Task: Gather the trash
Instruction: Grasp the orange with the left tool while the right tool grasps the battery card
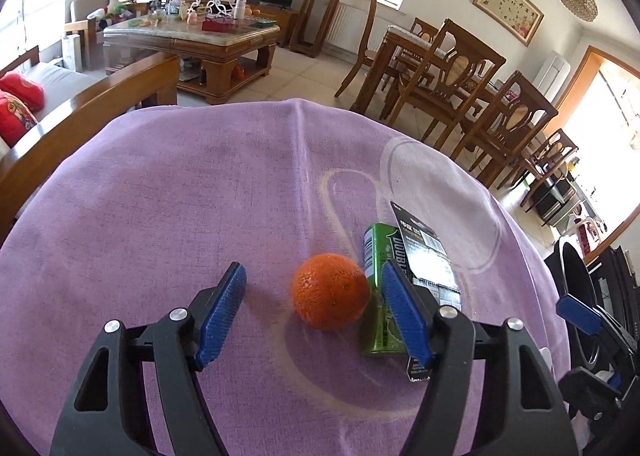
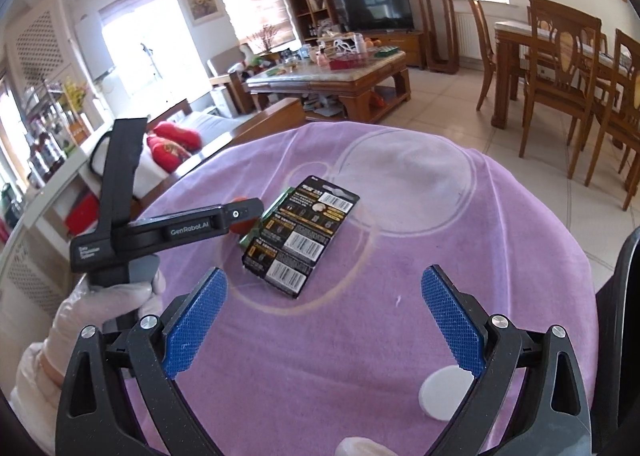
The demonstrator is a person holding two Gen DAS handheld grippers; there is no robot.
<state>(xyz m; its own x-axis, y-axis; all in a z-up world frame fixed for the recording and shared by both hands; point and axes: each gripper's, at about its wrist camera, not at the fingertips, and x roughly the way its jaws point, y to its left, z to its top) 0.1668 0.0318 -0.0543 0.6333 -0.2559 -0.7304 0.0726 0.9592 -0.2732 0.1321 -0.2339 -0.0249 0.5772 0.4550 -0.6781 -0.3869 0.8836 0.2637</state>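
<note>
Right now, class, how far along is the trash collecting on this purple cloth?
Nothing looks collected yet. The left tongs stand open around the orange, gripping nothing; the right tongs hang open and empty. Left to pick up: the green can, the black package card and the white disc.

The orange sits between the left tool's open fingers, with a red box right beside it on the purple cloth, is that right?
Not quite: the box beside the orange is green, not red, as the left wrist view shows. The rest holds: the orange sits between the open fingers of the left tool on the purple cloth.
</note>
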